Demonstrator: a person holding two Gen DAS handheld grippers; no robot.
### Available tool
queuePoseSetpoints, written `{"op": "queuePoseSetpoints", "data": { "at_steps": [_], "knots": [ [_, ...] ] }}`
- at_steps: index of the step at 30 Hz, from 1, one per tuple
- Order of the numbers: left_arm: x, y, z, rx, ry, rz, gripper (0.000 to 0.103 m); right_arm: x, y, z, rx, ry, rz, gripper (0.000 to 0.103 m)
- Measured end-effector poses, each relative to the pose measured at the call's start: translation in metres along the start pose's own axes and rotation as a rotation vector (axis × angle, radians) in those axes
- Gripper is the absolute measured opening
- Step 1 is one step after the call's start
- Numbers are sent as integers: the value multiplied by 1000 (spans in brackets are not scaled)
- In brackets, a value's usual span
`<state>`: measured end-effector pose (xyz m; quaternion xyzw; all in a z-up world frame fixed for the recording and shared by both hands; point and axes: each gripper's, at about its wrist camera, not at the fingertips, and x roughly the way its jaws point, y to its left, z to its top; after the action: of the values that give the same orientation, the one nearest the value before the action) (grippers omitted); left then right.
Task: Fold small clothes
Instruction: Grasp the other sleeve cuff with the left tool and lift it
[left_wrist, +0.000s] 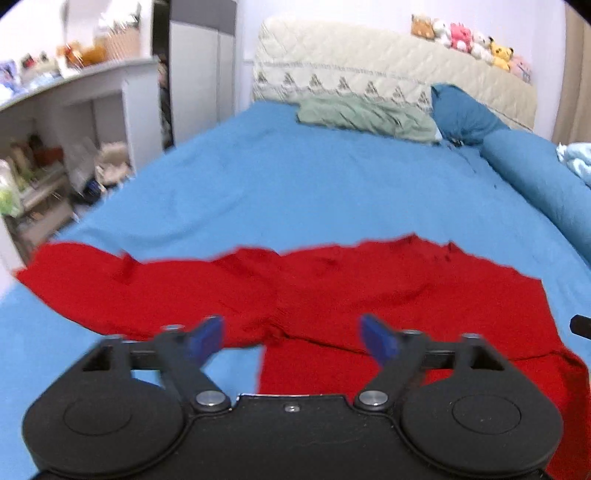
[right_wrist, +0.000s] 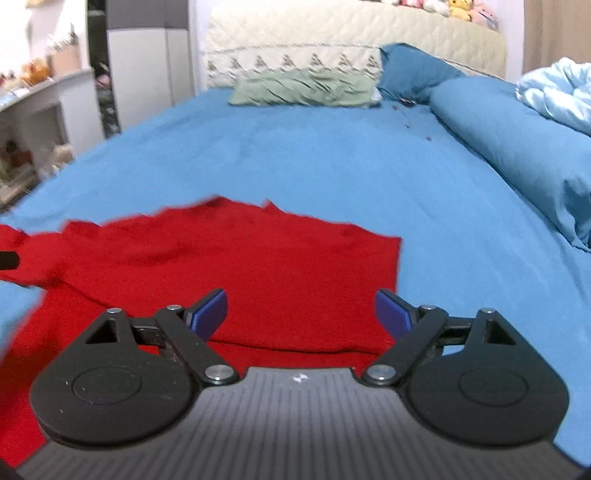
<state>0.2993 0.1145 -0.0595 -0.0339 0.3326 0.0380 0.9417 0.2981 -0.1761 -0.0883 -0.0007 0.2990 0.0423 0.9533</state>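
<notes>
A red garment (left_wrist: 332, 291) lies spread across the near end of a bed (left_wrist: 295, 177) in a blue sheet, one sleeve stretched out to the left. The left tongs (left_wrist: 291, 334) and right tongs (right_wrist: 301, 312) both hover over it, spread wide and holding nothing. Folding appears barely begun; next, each must likely pinch an edge.

A bed (left_wrist: 295, 177) in a blue sheet fills the frame. A red garment (left_wrist: 332, 288) lies spread at lower centre; green pillow (left_wrist: 365, 116) at top, blue pillow (left_wrist: 465, 114) and bolster (left_wrist: 535, 177) upper right.
</notes>
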Motion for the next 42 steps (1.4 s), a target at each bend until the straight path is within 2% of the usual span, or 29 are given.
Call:
{"op": "queuePoseSetpoints", "data": {
  "at_steps": [2,5,9,12,16,22,25,27,29,31,32,34,37,39,42],
  "knots": [
    [-21,11,8,-11,-26,20,103,-13,13,9,9,-17,43,103],
    [-42,35,16,-51,-43,5,103,-24,38,22,0,-26,101,103],
    [-49,79,22,-133,-54,-5,103,-24,76,39,1,-23,160,103],
    [-42,125,19,-225,-77,0,103,-16,107,45,7,-18,212,103],
    [-29,185,9,-375,-79,-30,103,8,144,41,-18,7,254,103],
    [15,251,-7,-451,-77,54,100,48,184,24,-41,67,285,103],
    [50,275,-17,-533,-45,33,90,62,195,17,-49,76,288,103],
    [73,286,-21,-582,-21,46,79,70,199,14,-57,75,289,103],
    [95,300,-28,-684,-1,49,70,77,201,10,-66,74,289,103],
    [105,312,-35,-785,-46,26,70,85,204,8,-72,76,283,103],
    [107,315,-34,-801,-66,26,70,89,204,6,-74,77,283,103],
    [113,313,-25,-770,-72,51,66,95,203,4,-73,79,280,103],
    [119,305,-14,-694,-61,122,45,104,201,1,-69,83,274,103],
    [122,304,-12,-677,-49,168,9,107,198,-1,-58,85,272,103],
    [120,304,-13,-684,-48,173,7,107,193,-1,-45,81,271,103]
  ]
}}
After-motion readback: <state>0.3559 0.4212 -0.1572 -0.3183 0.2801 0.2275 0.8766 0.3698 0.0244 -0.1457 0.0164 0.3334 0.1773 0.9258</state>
